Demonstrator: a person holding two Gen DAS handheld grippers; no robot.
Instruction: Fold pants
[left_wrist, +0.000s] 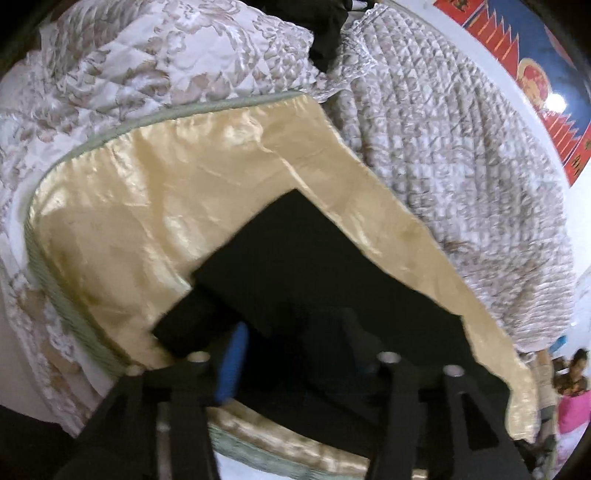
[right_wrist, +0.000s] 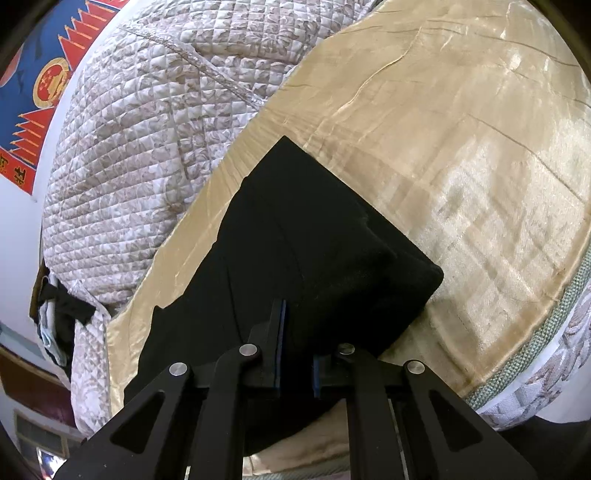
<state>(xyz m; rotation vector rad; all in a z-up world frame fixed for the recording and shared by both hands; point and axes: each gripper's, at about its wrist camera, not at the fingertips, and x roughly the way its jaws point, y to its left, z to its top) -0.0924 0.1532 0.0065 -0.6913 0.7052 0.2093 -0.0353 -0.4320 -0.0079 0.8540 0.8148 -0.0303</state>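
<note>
Bedding fills both views: a quilted floral quilt (left_wrist: 461, 155) bunches along the far side, and a shiny cream sheet (left_wrist: 129, 221) covers the mattress, its green piped edge (right_wrist: 535, 332) curving past. On the sheet lie the black pants (right_wrist: 314, 251), folded into a flat block with one sharp corner; in the left wrist view their surface is so dark that no seam or fold line can be read. The right tongs (right_wrist: 298, 354) stand nearly together, pinching a fold of the pants. The left tongs (left_wrist: 306, 354) sit wider, but the black cloth swallows their tips, so I cannot tell whether they grip anything. A red-and-blue poster (right_wrist: 40, 85) is cut off by the lens rim.
</note>
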